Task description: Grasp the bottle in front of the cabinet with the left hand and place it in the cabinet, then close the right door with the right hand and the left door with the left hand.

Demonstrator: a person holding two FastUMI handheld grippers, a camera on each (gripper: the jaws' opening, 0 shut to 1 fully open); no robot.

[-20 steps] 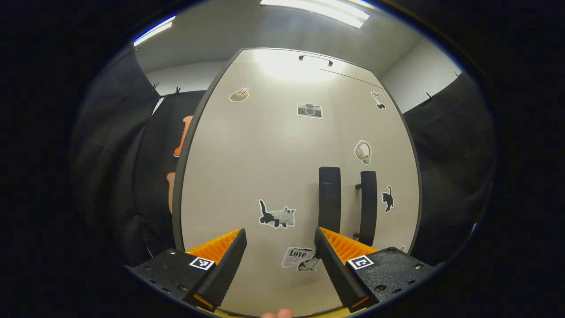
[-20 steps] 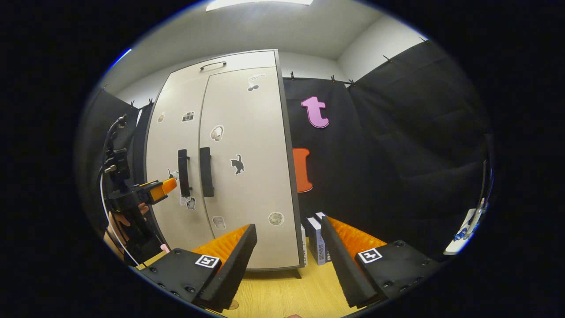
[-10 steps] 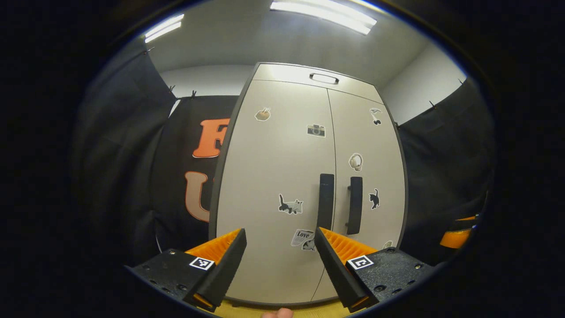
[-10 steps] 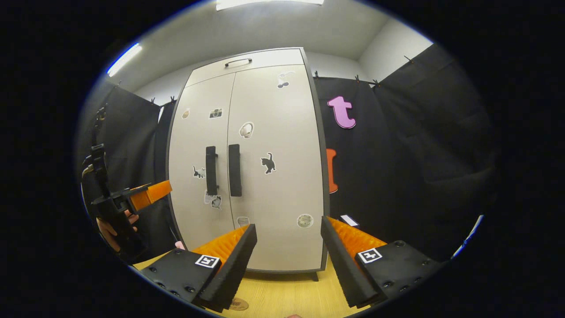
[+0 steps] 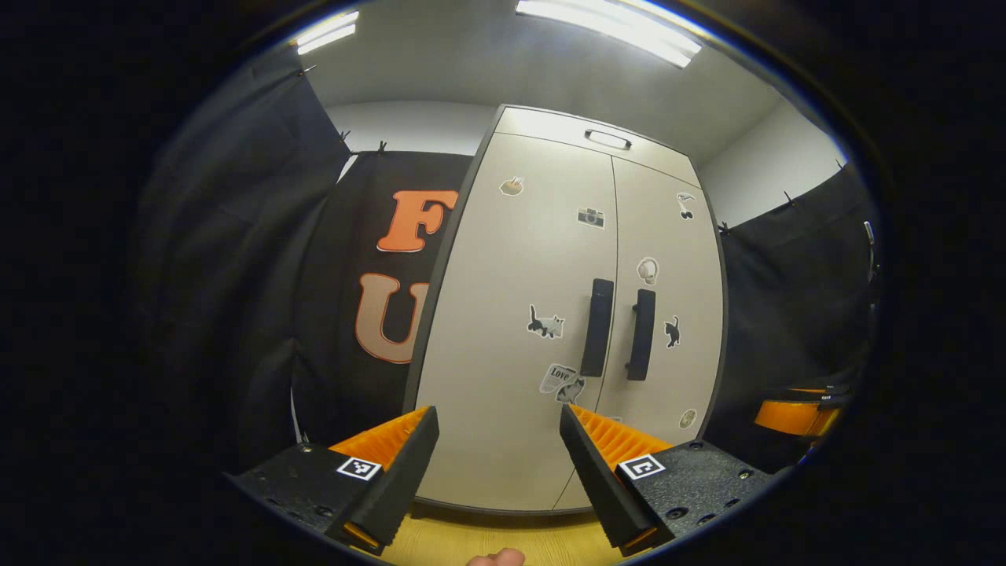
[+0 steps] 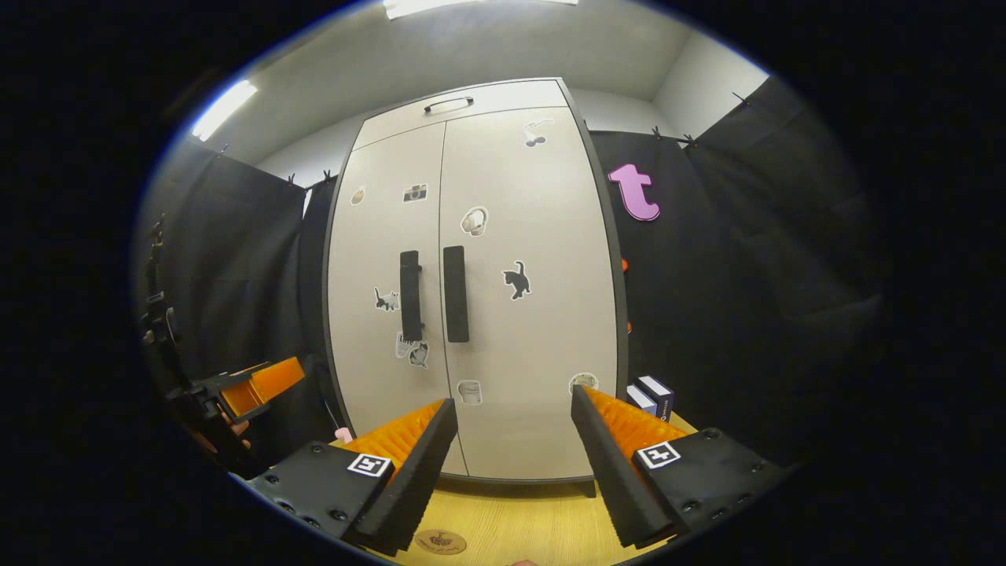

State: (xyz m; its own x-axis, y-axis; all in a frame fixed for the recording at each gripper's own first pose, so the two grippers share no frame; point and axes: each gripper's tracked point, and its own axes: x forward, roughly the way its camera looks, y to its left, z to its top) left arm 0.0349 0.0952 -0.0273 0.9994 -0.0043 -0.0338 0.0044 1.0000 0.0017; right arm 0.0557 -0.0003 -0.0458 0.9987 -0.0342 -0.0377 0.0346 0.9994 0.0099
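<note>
Facing the cabinet (image 5: pixel 550 330) head-on, with both doors flush and their upright handles side by side, the left claw (image 5: pixel 495 472) and right claw (image 6: pixel 511 464) hang spread and empty, well apart from it; the bottle presumably sits inside.

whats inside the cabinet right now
Nothing inside shows: both doors of the cabinet are shut, handles side by side. Whether the bottle is in there cannot be seen. Both tongs hang open in front, apart from it.
</note>
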